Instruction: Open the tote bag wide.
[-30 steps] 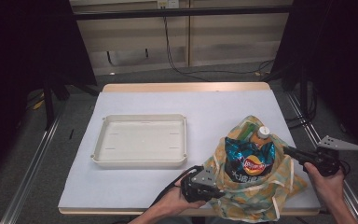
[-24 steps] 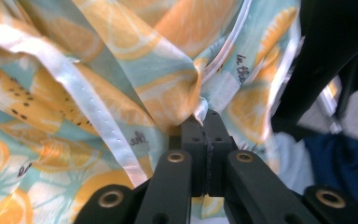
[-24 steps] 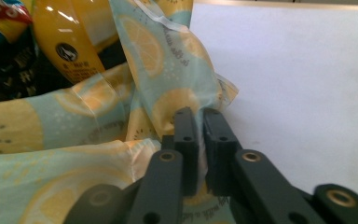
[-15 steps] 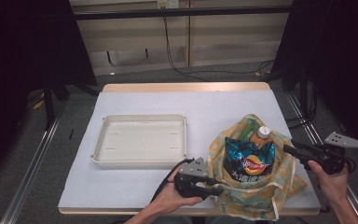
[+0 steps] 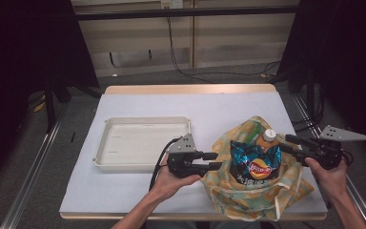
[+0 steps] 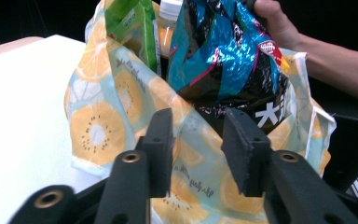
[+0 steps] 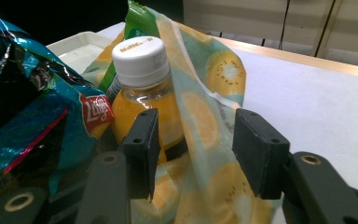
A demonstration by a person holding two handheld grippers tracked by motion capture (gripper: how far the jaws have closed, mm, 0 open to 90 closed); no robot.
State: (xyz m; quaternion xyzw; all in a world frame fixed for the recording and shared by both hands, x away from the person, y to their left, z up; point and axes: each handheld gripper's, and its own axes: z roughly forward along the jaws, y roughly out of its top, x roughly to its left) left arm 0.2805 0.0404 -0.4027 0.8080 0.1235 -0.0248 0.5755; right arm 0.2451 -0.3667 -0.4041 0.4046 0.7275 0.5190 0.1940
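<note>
A cloth bag (image 5: 248, 198) printed with orange slices stands open at the table's front right. Inside are a blue crisp packet (image 5: 256, 164), an orange juice bottle (image 5: 269, 136) with a white cap, and a green packet (image 7: 137, 21). My left gripper (image 5: 215, 161) hovers at the bag's left rim; its jaws have just been opening and stand apart, with the cloth (image 6: 98, 126) just beyond them. My right gripper (image 5: 286, 143) is at the right rim; its jaws have just been opening too, and the bag's edge (image 7: 214, 84) hangs loose between them, unpressed.
An empty white tray (image 5: 143, 143) lies left of the bag, close behind my left hand. The white table cover (image 5: 209, 107) stretches beyond the bag to the wooden far edge. Black cables trail from both grippers.
Both grippers were shut on the bag's rim and have let it go. The left one has risen and moved toward the tray; the right one has lifted slightly.
</note>
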